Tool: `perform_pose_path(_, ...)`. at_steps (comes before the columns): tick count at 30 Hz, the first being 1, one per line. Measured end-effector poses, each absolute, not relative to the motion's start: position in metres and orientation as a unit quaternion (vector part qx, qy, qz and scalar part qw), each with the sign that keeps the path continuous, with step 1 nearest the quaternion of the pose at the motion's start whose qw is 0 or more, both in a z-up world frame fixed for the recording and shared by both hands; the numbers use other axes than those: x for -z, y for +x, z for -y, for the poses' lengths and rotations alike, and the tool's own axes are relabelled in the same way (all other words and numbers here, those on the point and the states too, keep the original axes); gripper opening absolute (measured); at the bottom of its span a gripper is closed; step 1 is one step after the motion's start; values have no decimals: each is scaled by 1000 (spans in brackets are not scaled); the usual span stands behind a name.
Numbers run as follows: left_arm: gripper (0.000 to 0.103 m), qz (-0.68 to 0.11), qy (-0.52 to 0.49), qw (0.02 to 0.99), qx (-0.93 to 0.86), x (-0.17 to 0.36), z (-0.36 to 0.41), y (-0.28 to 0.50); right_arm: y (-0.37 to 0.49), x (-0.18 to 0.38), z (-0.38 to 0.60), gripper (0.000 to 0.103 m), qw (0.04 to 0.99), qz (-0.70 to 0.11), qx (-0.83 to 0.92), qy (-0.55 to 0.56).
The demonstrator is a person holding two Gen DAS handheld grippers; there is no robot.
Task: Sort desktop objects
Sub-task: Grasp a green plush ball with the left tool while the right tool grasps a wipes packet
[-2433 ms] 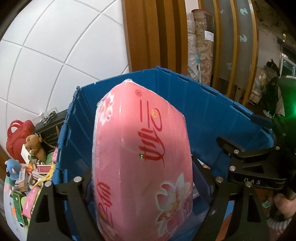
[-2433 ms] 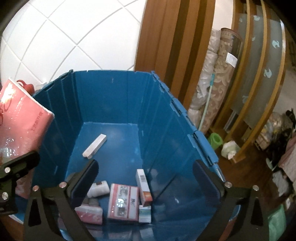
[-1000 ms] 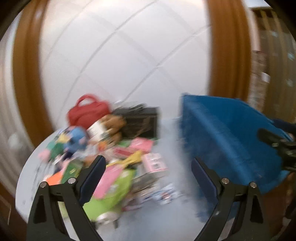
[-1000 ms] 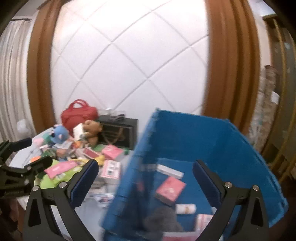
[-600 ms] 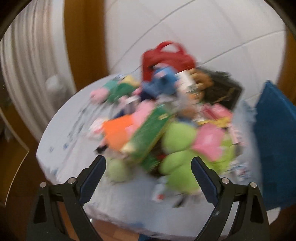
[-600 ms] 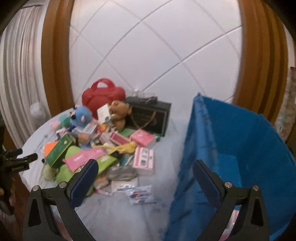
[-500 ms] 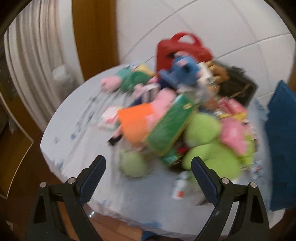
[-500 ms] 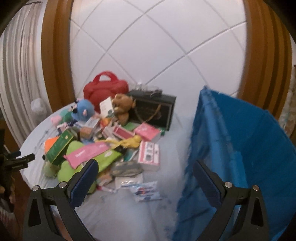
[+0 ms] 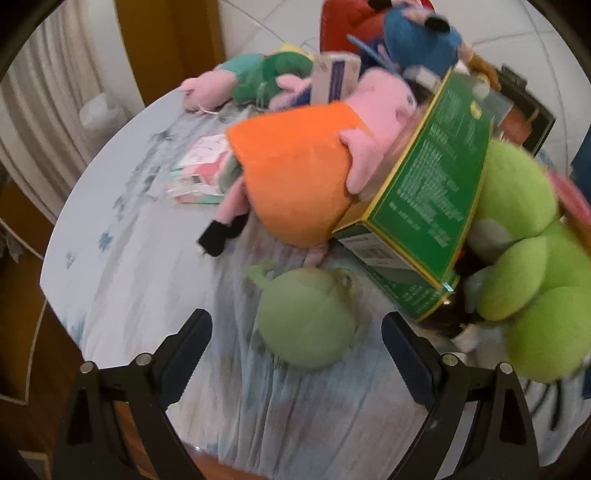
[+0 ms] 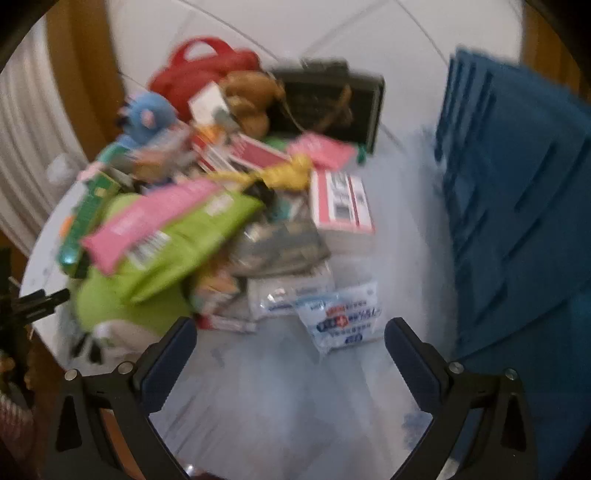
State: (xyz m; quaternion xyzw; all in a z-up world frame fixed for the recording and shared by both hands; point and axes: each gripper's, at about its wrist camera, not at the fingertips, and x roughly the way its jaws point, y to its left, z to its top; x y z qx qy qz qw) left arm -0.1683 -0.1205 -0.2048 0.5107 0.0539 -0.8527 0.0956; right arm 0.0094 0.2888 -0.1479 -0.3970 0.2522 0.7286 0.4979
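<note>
Worktop [image 9: 147,280]: my toy pile.
Left claw [image 9: 295,343]: spread around green ball [image 9: 306,321].
Right claw [image 10: 290,345]: spread, empty.

text: none legible | green box [image 9: 428,192]: print blurred | white-blue packet [image 10: 341,317]: print blurred

Round surface [image 9: 155,266] under a pale blue-printed cloth. White quilted wall panel [image 10: 295,29] at 12 o'clock, flanked by brown wooden trim [image 10: 74,66]. White pleated curtain [image 9: 40,103] at 10 o'clock. Wooden floor [image 9: 22,229] at 9 o'clock
</note>
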Motion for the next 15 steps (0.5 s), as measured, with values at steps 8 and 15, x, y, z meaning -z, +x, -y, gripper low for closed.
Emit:
perform_pose_path(8,80,-33,551,76,831,241,113,-190,28,224,-326,103,523,-295,-675,-428)
perform_pose_path(15,65,-43,544,72,835,242,109,-190,33,263,-343,85,532,-283,-652,-459)
